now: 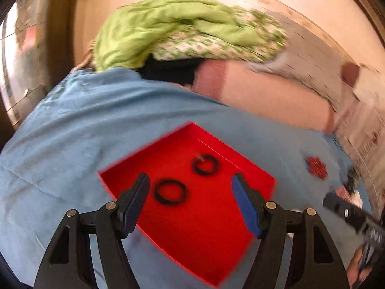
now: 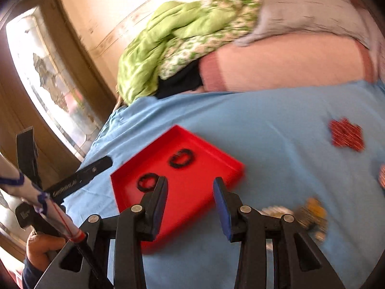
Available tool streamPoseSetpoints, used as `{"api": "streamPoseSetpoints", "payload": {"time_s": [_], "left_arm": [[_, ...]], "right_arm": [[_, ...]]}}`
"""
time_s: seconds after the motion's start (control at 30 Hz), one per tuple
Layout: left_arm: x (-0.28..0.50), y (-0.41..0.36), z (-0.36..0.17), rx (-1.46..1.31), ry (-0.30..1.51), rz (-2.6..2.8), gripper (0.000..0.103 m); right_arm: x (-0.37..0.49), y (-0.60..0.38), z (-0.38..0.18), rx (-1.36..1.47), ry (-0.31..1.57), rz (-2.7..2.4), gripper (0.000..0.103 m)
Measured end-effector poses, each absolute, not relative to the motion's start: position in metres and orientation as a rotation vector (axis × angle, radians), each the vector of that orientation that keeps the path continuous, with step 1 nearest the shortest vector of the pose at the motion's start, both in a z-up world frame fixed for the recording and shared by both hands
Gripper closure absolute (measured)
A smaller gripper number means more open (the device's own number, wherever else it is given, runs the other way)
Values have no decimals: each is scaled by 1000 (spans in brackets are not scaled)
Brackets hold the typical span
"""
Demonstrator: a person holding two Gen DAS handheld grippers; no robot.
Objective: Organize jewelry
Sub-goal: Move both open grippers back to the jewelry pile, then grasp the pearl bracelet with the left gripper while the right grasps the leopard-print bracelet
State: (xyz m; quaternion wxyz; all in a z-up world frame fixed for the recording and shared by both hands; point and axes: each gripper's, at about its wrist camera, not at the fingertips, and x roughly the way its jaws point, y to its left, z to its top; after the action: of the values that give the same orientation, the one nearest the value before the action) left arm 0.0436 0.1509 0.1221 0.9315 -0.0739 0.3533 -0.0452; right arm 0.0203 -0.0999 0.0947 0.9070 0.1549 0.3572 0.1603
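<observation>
Red tray (image 1: 207, 228) on blue cloth (image 1: 72, 125) gathers two black rings (image 1: 170, 191), keeping sorted jewelry together.
Left gripper (image 1: 190, 192) and right gripper (image 2: 190, 195) hover open, empty; a red beaded piece (image 2: 346, 134) awaits.

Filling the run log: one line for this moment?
left tool: open, empty | right tool: open, empty | shallow red plastic tray: two black rings inside | red beaded piece: outside, on blue cloth

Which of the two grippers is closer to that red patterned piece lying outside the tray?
Right. The right gripper hangs over the red tray's near edge, nearer the red patterned piece. The left gripper hangs over the tray's middle, farther off.
</observation>
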Motion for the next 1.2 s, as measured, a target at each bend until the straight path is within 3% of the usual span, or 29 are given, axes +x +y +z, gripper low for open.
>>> {"api": "streamPoseSetpoints", "payload": {"time_s": [0.27, 0.37, 0.5, 0.87, 0.93, 0.97, 1.17, 1.2], "left_arm": [[16, 57, 79, -26, 851, -354, 35], [21, 26, 64, 29, 891, -425, 53], [40, 1, 44, 43, 951, -469, 59], [80, -44, 16, 211, 958, -381, 63], [79, -52, 15, 247, 934, -388, 74], [79, -55, 14, 243, 947, -415, 93], [74, -50, 21, 207, 936, -463, 93], [74, -46, 24, 191, 929, -471, 93]], "right_arm": [[6, -181, 72, 347, 751, 198, 61], [8, -196, 63, 364, 773, 193, 61], [13, -205, 60, 393, 787, 212, 61], [27, -224, 29, 461, 934, 168, 61], [28, -221, 23, 434, 962, 160, 61], [29, -220, 22, 419, 971, 160, 62], [35, -204, 4, 322, 1035, 157, 64], [36, -201, 2, 302, 1042, 155, 70]]}}
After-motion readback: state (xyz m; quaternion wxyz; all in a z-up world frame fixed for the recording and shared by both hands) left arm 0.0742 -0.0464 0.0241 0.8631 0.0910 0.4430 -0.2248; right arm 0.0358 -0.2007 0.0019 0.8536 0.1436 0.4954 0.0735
